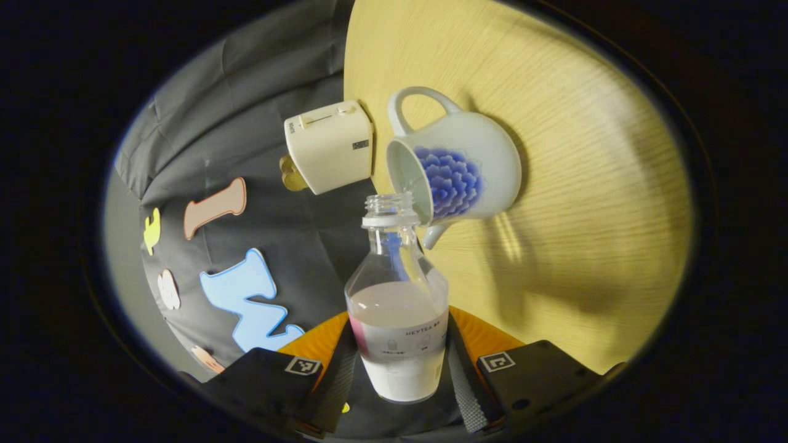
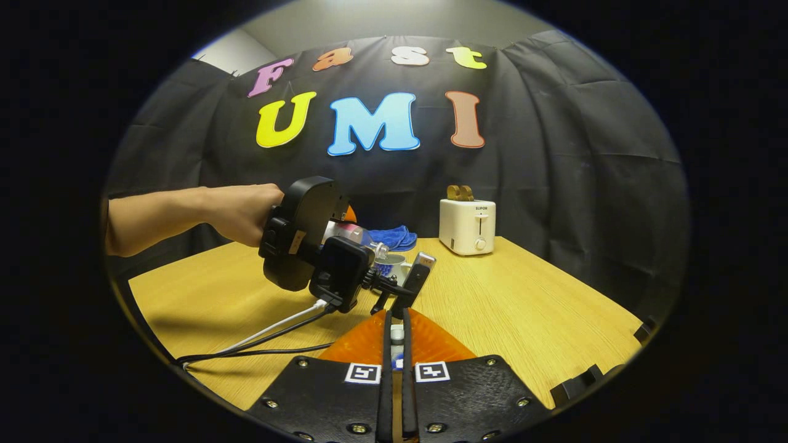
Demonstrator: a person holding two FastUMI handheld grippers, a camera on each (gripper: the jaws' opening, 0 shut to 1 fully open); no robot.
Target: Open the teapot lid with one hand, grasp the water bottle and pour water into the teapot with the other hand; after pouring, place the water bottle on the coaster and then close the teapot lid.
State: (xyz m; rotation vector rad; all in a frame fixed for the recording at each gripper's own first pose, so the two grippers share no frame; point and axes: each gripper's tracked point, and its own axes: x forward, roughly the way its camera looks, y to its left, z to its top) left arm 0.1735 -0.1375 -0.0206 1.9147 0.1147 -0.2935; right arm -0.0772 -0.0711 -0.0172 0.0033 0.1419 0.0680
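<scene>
Left claw clamps water bottle, cap off, neck tipped toward teapot; bottle mouth just beside open rim, long axis pointing into pot. Pouring under way, by my judgement. Right claw nearly closed on small pale thing, likely lid; cannot confirm. Wooden surface bare near pot; toaster at back edge, blue cloth beside.

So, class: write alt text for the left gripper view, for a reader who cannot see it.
The left gripper holds an uncapped water bottle, tipped so its mouth sits at the open rim of a white teapot with a blue flower. The teapot stands on a wooden table beside a cream toaster.
</scene>
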